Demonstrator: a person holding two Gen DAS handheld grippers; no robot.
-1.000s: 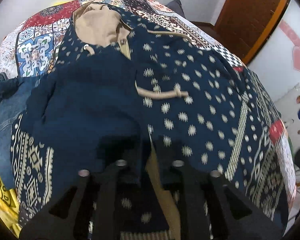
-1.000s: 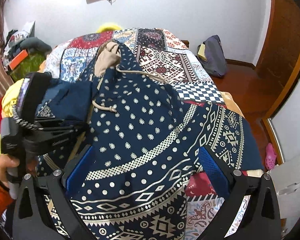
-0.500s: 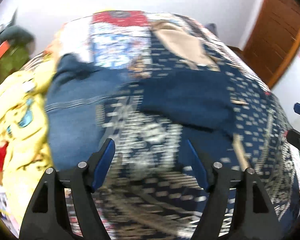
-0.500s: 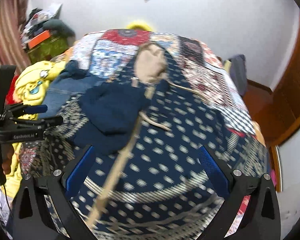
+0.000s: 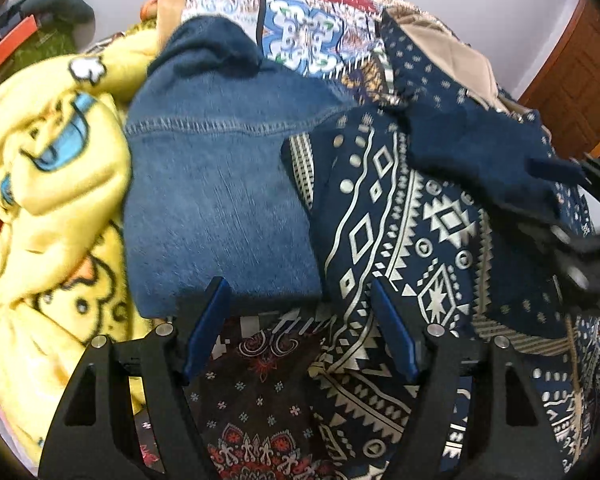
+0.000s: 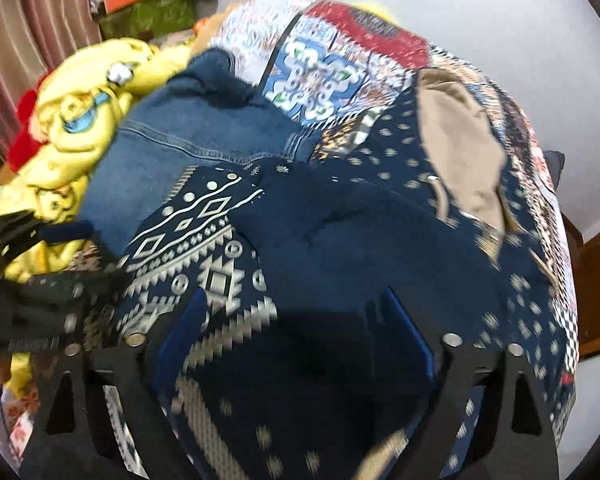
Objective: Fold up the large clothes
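Navy patterned garment (image 5: 400,216) beside denim piece (image 5: 220,184), seemingly overlapping.

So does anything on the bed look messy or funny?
Yes. The yellow cartoon blanket lies bunched up at the bed's left edge, and the denim jacket is partly tucked under the navy patterned garment, instead of lying by itself.

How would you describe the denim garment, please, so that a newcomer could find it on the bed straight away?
Start at the bed's patchwork bedspread. Towards its left side, the blue denim garment lies between the yellow cartoon-print blanket and the navy hooded garment with white geometric pattern. Its plain faded blue cloth and a line of pale stitching set it apart from its patterned neighbours.
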